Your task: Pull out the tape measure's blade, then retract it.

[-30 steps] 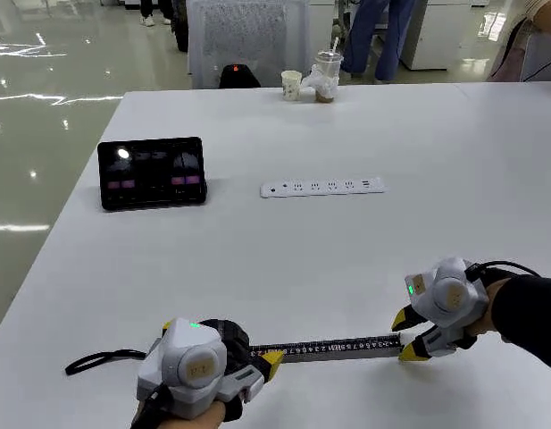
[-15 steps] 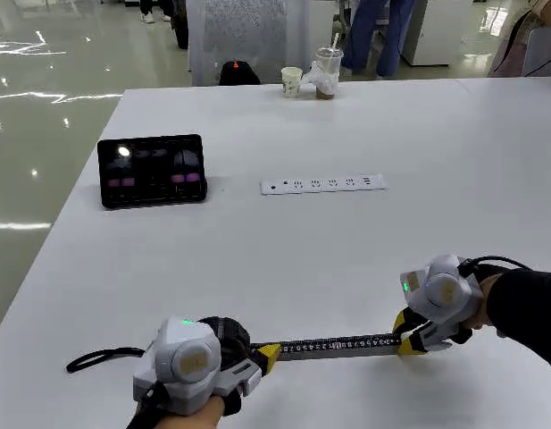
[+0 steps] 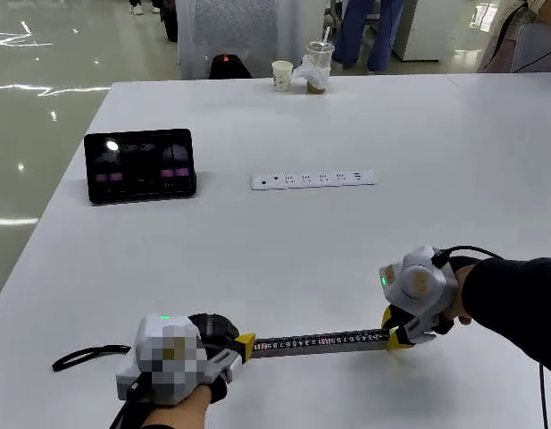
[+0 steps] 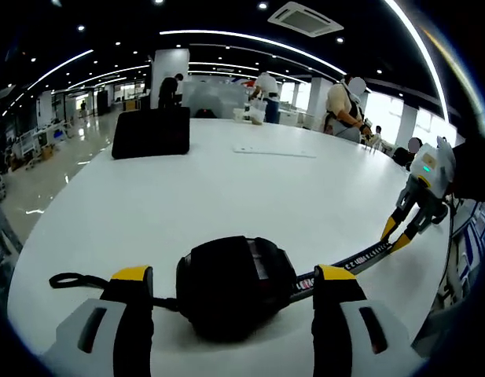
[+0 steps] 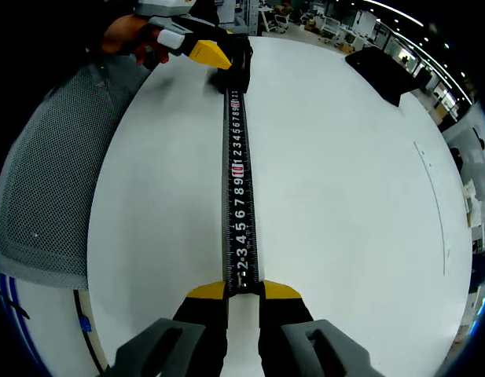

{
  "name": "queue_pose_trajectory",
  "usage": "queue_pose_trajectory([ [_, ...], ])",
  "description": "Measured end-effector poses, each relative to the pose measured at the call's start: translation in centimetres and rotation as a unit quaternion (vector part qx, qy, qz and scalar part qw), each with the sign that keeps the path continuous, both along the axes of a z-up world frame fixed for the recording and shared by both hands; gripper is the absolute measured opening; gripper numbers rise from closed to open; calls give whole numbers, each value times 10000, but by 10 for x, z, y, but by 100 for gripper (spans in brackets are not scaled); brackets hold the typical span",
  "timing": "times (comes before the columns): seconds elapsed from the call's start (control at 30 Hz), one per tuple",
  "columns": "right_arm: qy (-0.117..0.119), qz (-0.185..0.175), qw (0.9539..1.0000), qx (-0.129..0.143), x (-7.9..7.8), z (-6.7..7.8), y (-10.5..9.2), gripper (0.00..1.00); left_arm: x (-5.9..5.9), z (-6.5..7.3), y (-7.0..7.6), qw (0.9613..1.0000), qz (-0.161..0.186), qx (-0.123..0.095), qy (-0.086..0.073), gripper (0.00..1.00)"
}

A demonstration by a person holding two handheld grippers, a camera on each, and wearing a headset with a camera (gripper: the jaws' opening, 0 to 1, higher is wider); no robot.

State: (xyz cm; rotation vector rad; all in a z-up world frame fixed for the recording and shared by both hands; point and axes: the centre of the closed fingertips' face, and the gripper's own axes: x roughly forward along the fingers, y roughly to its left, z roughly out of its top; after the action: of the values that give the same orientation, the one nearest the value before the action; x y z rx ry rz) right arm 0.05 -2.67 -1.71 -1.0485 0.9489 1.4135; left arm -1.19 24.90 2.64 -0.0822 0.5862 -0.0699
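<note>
Right gripper view: the right gripper [image 5: 244, 292] is seen pressed together on the free end of the dark, white-numbered tape measure blade [image 5: 238, 181]. The blade is stretched flat along the white table [image 5: 344, 196] toward 12 o'clock. There it is met by the rounded black tape measure case [image 5: 236, 61].

In the left gripper view, the left gripper [image 4: 234, 275] is spread around that case [image 4: 226, 302], and a gap is visible on each side. A black wrist strap [image 4: 73, 280] is trailed from the case toward 9 o'clock.

In the head view, the case is found at 7 o'clock on the table, with the blade [image 3: 320, 340] extended toward 3 o'clock. Farther out, a long white power strip [image 3: 313, 179] is laid at 12 o'clock, and a black rectangular tablet [image 3: 139, 165] is propped at 10 o'clock.
</note>
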Motion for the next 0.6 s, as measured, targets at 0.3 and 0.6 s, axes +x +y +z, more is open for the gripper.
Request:
queue_pose_trajectory([
  [0.3, -13, -29, 9999, -151, -1, 1, 0, 12, -3, -6, -5, 9999, 42, 15, 147, 63],
  [0.6, -5, -155, 9997, -164, 1, 0, 0, 12, -2, -7, -4, 9995, 110, -119, 256, 60],
])
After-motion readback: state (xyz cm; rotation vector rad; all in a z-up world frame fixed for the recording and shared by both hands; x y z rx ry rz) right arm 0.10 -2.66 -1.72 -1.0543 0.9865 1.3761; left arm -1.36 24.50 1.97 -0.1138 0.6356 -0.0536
